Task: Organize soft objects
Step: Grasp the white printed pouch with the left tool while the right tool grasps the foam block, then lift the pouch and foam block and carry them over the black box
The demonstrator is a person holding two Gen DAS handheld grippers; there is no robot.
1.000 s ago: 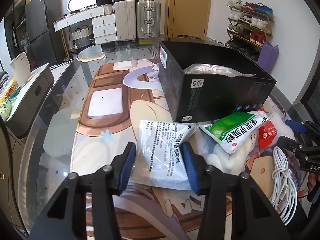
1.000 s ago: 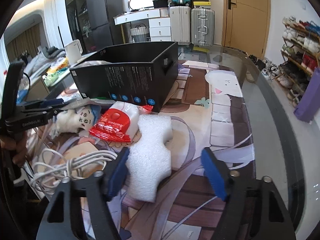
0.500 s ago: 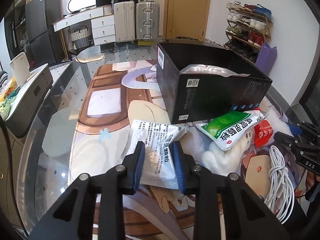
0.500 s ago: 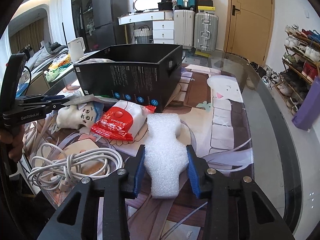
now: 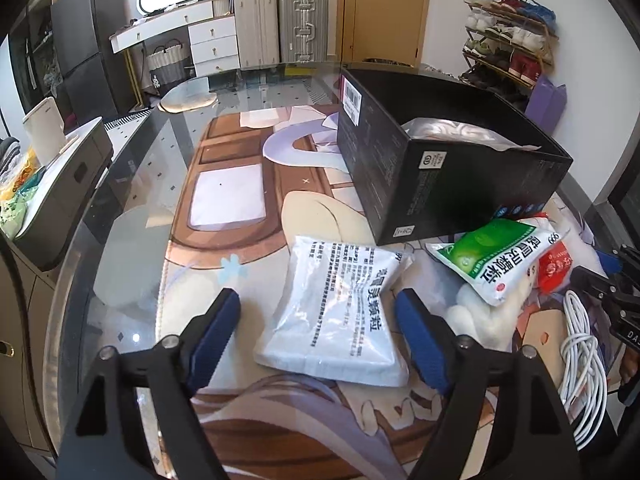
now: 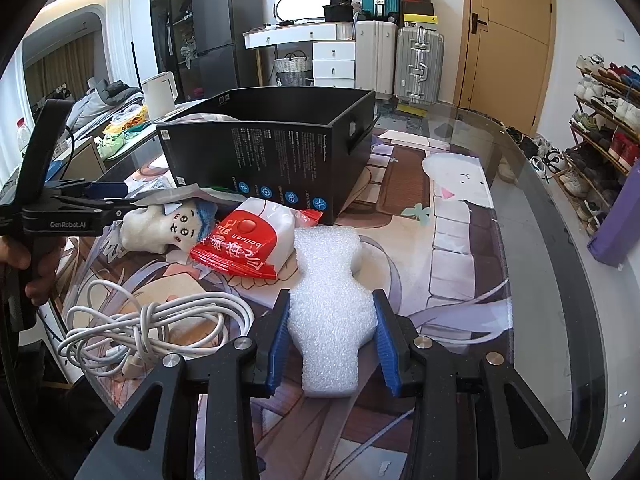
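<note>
White foam, a waisted block of it, sits pinched between the blue pads of the right gripper; the jaws are closed in on the narrow lower part of the block, both pads pressing its sides, and the block's far end rests on the printed mat that covers the glass table. Touching the foam's far left corner lies a red-and-white balloon packet, and beyond that a small plush doll with blue hair and a drawn face. A coil of white cable lies to the left of the gripper.

The left gripper hangs over a white sachet printed with black text. Its jaws are opening: the blue pads stand clear on either side of the sachet, neither one touching it, and the sachet lies flat on the mat. Just to the right, a green-and-white sachet leans on the plush doll, with the red packet tucked behind it.

The black cardboard box stands open-topped on the mat right behind the sachets, the nearer corner almost touching the white one. Something pale and crumpled, plastic or paper, shows inside it near the front wall. In the right wrist view the left gripper comes in from the left edge, with a hand around its handle
</note>
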